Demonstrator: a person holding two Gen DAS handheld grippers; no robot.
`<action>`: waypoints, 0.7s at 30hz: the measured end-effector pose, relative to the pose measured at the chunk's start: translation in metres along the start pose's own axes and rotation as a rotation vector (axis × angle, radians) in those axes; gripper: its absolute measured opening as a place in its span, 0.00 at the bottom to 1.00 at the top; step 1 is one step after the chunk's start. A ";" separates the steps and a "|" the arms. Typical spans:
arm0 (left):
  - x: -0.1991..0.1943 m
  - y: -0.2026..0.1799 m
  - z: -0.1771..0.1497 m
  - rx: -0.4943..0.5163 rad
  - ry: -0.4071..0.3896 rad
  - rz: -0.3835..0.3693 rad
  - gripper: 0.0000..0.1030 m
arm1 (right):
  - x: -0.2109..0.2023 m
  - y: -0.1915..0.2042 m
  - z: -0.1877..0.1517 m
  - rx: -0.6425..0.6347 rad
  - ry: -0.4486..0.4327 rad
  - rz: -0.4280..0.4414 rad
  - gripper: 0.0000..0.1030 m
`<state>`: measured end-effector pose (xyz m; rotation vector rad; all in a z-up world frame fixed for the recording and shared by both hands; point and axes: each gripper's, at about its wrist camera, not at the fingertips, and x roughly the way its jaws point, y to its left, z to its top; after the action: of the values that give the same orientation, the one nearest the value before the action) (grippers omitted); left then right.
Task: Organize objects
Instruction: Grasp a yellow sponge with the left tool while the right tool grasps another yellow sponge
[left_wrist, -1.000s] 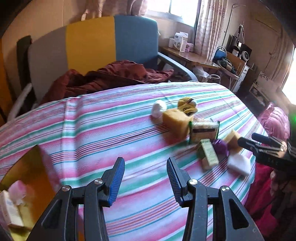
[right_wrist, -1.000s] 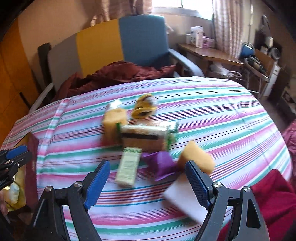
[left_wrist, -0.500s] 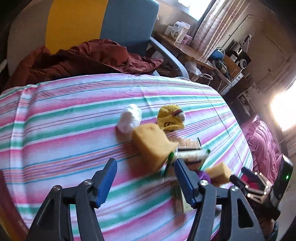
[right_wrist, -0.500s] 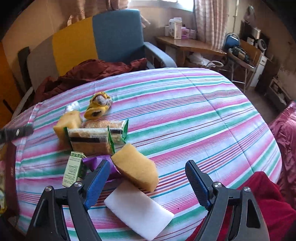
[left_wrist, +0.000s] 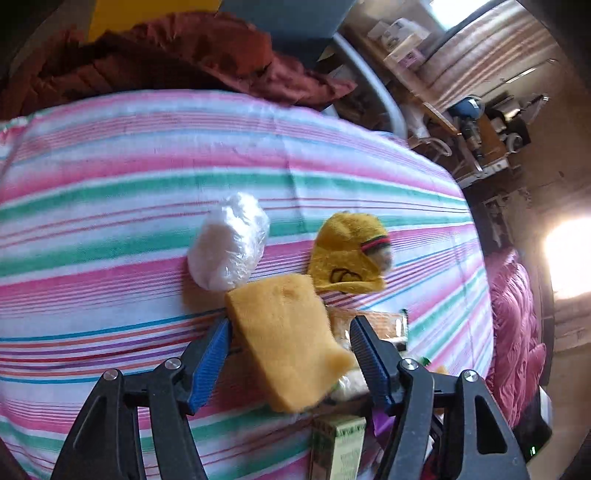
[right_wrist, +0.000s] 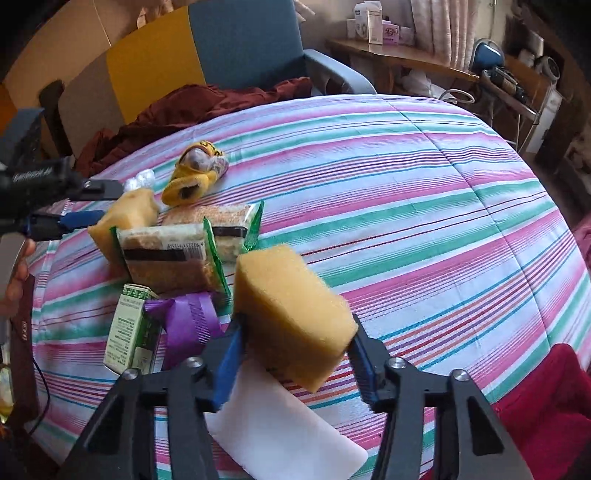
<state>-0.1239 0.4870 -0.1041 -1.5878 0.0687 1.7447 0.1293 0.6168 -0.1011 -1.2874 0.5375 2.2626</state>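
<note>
A pile of objects lies on the striped tablecloth (right_wrist: 406, 177). My left gripper (left_wrist: 291, 354) is open with its fingers on both sides of a yellow sponge (left_wrist: 288, 336); that sponge also shows in the right wrist view (right_wrist: 125, 218). My right gripper (right_wrist: 295, 354) is open around a second yellow sponge (right_wrist: 291, 314), its pads at the sponge's sides. A white wrapped bundle (left_wrist: 229, 240), a yellow knit item (left_wrist: 351, 254), two packaged scouring pads (right_wrist: 170, 258), a green box (right_wrist: 129, 332), a purple ribbon (right_wrist: 192, 321) and a white foam block (right_wrist: 284, 435) lie around.
A chair with a dark red cloth (right_wrist: 177, 110) stands behind the table. A wooden shelf with boxes (right_wrist: 384, 40) stands at the back right. A red cushion (right_wrist: 546, 406) sits at the table's near right edge.
Both grippers have moved forward and down into the pile. Each now has a yellow sponge between its fingers, and the jaws have narrowed around the sponges.
</note>
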 end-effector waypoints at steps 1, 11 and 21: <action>0.006 0.000 0.001 0.003 0.001 0.019 0.64 | -0.001 0.000 0.000 -0.001 -0.003 -0.003 0.50; -0.013 0.020 -0.025 0.063 -0.069 0.011 0.53 | -0.024 -0.004 0.006 0.013 -0.116 -0.029 0.46; -0.106 0.042 -0.093 0.164 -0.261 0.084 0.53 | -0.049 0.021 0.007 -0.049 -0.213 0.059 0.46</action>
<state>-0.0763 0.3583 -0.0513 -1.2465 0.1492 1.9450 0.1342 0.5929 -0.0526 -1.0484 0.4509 2.4385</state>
